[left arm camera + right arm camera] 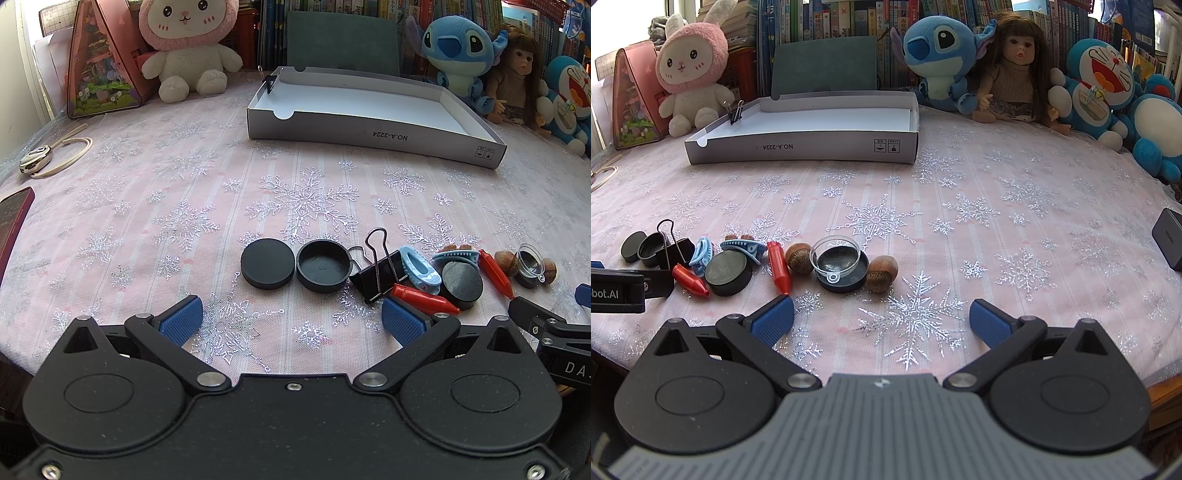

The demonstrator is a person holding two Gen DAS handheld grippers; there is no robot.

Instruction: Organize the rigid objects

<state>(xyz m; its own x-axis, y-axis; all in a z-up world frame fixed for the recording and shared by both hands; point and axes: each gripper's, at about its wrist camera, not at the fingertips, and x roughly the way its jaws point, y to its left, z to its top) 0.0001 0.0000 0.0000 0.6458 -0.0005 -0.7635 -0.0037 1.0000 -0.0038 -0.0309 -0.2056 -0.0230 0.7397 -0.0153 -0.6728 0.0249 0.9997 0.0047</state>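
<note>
Left wrist view: the left gripper (291,319), released, hovers before matte round black caps (267,267). Right gripper (882,319) spreads wide over the glittery snowflake bench (997,192) near a ribbed acorn (882,274).

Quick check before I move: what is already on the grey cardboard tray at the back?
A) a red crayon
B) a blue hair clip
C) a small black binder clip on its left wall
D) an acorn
C: a small black binder clip is clipped to the left wall of the grey cardboard tray; the crayons, hair clips and acorns lie on the cloth.

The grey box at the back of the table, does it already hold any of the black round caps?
No. The grey box shows a bare white floor, with only a small binder clip on its wall.
</note>
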